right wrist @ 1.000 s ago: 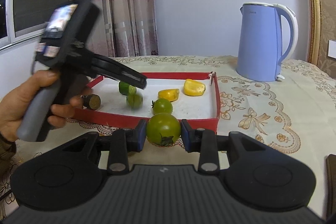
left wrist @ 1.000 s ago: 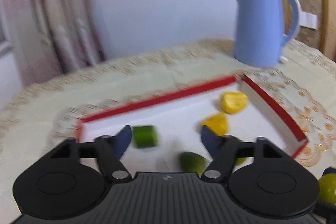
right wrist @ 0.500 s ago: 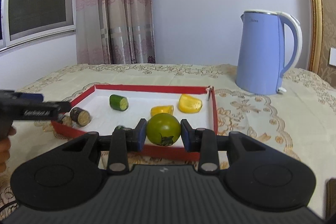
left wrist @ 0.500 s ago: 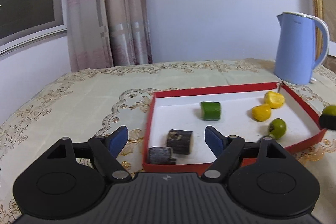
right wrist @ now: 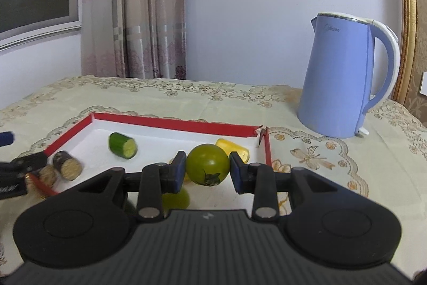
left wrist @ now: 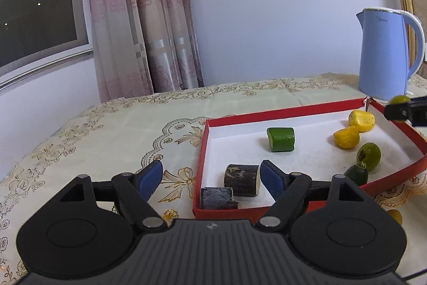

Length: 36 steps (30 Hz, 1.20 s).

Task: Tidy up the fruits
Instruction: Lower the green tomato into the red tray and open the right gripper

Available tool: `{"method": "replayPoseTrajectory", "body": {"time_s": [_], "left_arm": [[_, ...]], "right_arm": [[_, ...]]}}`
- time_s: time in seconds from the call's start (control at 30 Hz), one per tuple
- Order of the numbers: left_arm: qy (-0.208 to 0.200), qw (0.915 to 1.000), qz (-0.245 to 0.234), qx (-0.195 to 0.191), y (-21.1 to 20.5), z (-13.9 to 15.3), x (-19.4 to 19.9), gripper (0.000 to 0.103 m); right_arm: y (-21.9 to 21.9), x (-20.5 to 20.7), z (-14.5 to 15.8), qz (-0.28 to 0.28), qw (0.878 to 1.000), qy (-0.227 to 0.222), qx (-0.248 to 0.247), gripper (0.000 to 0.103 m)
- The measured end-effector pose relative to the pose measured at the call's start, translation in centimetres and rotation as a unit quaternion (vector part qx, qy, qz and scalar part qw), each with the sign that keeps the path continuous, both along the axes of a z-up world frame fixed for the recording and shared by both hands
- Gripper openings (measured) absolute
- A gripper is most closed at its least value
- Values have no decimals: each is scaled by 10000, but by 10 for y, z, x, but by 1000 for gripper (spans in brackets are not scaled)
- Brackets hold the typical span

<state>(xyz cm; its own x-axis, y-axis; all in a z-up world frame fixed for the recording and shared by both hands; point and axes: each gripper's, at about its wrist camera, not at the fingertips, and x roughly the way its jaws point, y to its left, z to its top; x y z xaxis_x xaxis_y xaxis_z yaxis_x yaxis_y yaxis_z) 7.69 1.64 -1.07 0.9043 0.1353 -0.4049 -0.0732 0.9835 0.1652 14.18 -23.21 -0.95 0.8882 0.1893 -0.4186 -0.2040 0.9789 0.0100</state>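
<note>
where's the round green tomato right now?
In the right wrist view, the round green tomato is clamped in the right gripper, above the near right part of the red-rimmed white tray, in front of a yellow fruit piece.

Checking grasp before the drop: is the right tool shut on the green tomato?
Shut on it. In the right wrist view both blue pads of the right tool press the sides of the green tomato, held above the red tray.

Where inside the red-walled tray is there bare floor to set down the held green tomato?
The red-walled tray has bare white floor between the green cucumber chunk and the yellow pepper pieces. Crowded: the near corner with dark cylinders. The right tool holds the green tomato.
</note>
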Motion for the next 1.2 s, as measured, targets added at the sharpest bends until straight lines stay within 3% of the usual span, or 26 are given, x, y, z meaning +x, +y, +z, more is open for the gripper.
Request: {"method": "replayPoseTrajectory", "body": {"time_s": [0.57, 0.7, 0.8, 0.97, 1.1, 1.2], "left_arm": [[179, 9998, 98, 27, 2, -5, 5, 83], [178, 9998, 112, 54, 1, -5, 6, 83], [208, 9997, 119, 52, 2, -6, 6, 83], [246, 9996, 137, 4, 4, -6, 7, 83], [245, 9996, 150, -17, 5, -6, 7, 83], [261, 9995, 152, -73, 7, -6, 7, 83]], "right_arm": [[-4, 32, -19, -243, 9992, 326, 6, 33], [-4, 31, -19, -244, 9992, 306, -20, 46], [-4, 30, -18, -256, 9992, 298, -4, 46], [-6, 6, -4, -209, 9997, 77, 68, 46], [-9, -28, 6, -115, 9998, -107, 136, 59], [-6, -60, 9, 98, 9997, -192, 152, 60]]}}
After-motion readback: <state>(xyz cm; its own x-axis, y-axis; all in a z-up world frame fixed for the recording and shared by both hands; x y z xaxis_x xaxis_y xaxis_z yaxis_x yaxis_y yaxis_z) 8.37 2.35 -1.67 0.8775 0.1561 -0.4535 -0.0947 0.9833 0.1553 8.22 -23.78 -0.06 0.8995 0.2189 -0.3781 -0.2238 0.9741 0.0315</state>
